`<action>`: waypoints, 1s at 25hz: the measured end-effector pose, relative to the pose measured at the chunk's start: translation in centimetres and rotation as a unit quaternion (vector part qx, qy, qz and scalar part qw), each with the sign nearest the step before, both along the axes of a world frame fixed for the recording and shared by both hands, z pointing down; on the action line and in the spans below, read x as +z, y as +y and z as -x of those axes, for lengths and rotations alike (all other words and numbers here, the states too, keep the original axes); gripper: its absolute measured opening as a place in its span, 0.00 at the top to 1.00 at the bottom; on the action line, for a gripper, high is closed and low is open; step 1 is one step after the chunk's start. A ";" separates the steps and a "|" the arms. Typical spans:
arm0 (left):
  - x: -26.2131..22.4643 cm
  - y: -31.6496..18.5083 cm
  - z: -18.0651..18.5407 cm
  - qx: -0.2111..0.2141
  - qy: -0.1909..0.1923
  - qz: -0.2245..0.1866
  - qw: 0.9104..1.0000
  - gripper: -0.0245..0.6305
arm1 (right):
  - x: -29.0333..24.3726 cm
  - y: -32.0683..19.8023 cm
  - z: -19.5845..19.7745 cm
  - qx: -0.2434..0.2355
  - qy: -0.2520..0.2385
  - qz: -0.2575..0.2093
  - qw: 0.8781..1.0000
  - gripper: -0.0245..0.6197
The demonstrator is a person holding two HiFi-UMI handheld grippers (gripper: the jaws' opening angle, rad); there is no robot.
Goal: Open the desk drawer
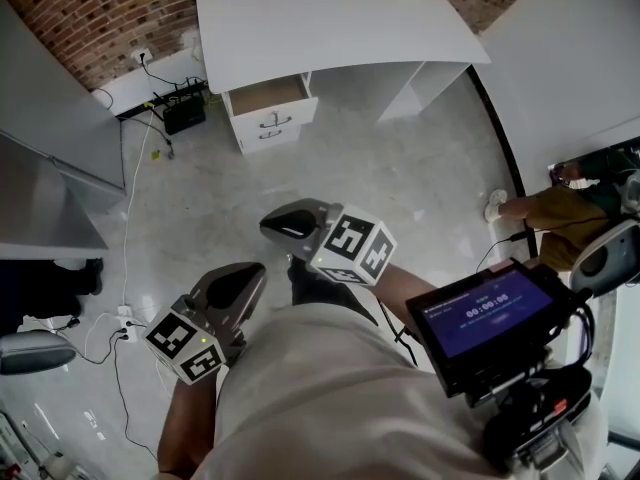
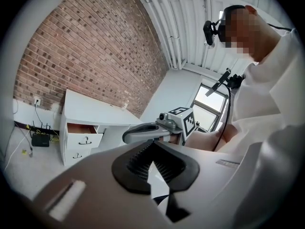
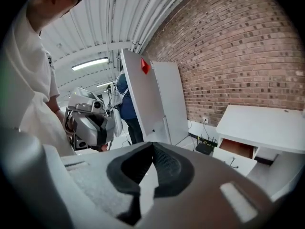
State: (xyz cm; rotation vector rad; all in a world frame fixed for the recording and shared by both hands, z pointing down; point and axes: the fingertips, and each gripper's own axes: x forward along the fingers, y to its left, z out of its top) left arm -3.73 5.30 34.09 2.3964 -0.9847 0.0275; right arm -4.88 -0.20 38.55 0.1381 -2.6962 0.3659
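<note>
In the head view, a white bench [image 1: 340,18] is seen against a brick wall [image 1: 90,28], well apart from the person. Its top drawer [image 1: 268,95] stands pulled out, and a brown inside is shown. The lower drawer [image 1: 272,134] is shut flush. A black router [image 1: 183,115] is set on the floor [image 1: 380,188] near the drawers. The left gripper [image 1: 245,280] and right gripper [image 1: 280,224] are held close to the person's torso [image 1: 330,398], and a screen [image 1: 485,313] is mounted at the right.

In the left gripper view, the jaws are pressed together at the tips, with nothing between them. The open top drawer is seen far off at the left.

In the right gripper view, the jaws are likewise clenched on nothing. The top drawer is seen open at the right, but whether anything lies in it cannot be made out.
</note>
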 end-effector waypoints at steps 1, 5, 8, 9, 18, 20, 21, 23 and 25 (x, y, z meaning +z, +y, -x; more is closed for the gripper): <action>0.0 0.0 0.0 0.000 -0.001 0.000 1.000 0.96 | 0.0 0.0 0.0 0.000 0.000 -0.002 1.000 0.96; 0.1 -0.1 -0.2 0.004 0.000 0.002 1.000 0.96 | -0.1 0.1 0.0 -0.001 0.003 -0.007 1.000 0.96; 0.2 -0.1 -0.3 0.006 0.001 0.004 1.000 0.96 | -0.1 0.2 0.0 -0.003 0.007 -0.012 1.000 0.96; 0.2 -0.2 -0.4 0.007 0.001 0.004 1.000 0.96 | -0.1 0.2 -0.1 -0.003 0.008 -0.013 1.000 0.96; 0.3 -0.2 -0.7 0.014 0.003 0.010 1.000 0.96 | -0.1 0.5 -0.2 -0.005 0.014 -0.021 1.000 0.96; 0.3 -0.2 -0.8 0.016 0.004 0.012 1.000 0.96 | 0.0 0.5 -0.2 -0.004 0.018 -0.023 1.000 0.96; 0.2 -0.2 -0.8 0.017 0.004 0.012 1.000 0.96 | -0.1 0.6 -0.3 -0.005 0.019 -0.024 1.000 0.96; 0.2 -0.2 -0.9 0.018 0.005 0.013 1.000 0.96 | -0.2 0.6 -0.2 -0.005 0.021 -0.029 0.999 0.96; 0.2 -0.2 -1.0 0.022 0.006 0.015 1.000 0.96 | -0.3 0.7 -0.3 -0.005 0.023 -0.031 0.999 0.96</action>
